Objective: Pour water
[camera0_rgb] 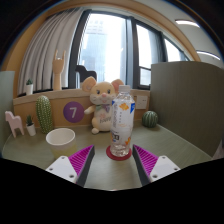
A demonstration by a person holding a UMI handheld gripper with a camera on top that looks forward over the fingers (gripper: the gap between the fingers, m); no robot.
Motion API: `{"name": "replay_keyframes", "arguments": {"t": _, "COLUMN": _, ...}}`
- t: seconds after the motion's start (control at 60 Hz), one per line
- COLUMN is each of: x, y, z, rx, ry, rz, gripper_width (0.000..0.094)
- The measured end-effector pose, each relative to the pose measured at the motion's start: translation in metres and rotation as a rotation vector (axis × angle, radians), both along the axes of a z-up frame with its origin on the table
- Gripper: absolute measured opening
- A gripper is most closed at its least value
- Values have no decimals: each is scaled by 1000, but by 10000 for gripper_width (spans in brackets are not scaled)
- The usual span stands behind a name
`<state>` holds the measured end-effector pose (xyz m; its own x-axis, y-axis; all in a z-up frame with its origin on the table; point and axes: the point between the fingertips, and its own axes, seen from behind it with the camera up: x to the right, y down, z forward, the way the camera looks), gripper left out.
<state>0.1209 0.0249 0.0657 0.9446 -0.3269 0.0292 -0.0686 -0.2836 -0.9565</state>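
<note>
The tool (109,160) is seen w/ its two fingers spread wide, nothing pinched btwn them; the magenta pads (80,157) face inward on each side. Just ahead of the tool, roughly centred btwn the fingers but beyond their tips, a clear glass (123,125) is stood upright on a small red coaster (119,153) on the counter (45,153). Printed markings are seen on the glass; whether there is water in it cannot be told. A gap is left at either side btwn glass & fingers, so no contact is made.

Behind the glass & slightly to the tool's left, a plush mouse (100,103) w/ big ears is sat facing the tool, nearly touching the glass in the view. Further left, a purple round sign (73,112) w/ a number on it is propped up, & beside that a tall green cactus (44,114) is stood. A white bowl (60,136) is placed on the counter ahead-left of the tool. At far left a small pink figure (14,123) is seen. To the right, behind the glass, a small round green cactus (150,118) is set near a grey partition (185,100). Beyond everything, windows (105,45) w/ a curtain (45,55) are seen.
</note>
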Motion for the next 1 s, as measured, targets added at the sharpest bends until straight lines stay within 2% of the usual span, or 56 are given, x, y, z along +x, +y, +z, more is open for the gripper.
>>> {"name": "replay_keyframes", "arguments": {"t": 0.25, "x": -91, "y": -63, "z": 45, "rx": 34, "ry": 33, "rz": 149, "gripper_width": 769}}
{"name": "replay_keyframes", "arguments": {"t": 0.4, "x": -130, "y": -90, "z": 77, "rx": 66, "ry": 17, "rz": 210, "gripper_width": 770}}
{"name": "replay_keyframes", "arguments": {"t": 1.0, "x": -205, "y": -154, "z": 125, "rx": 101, "ry": 9, "rz": 344, "gripper_width": 777}}
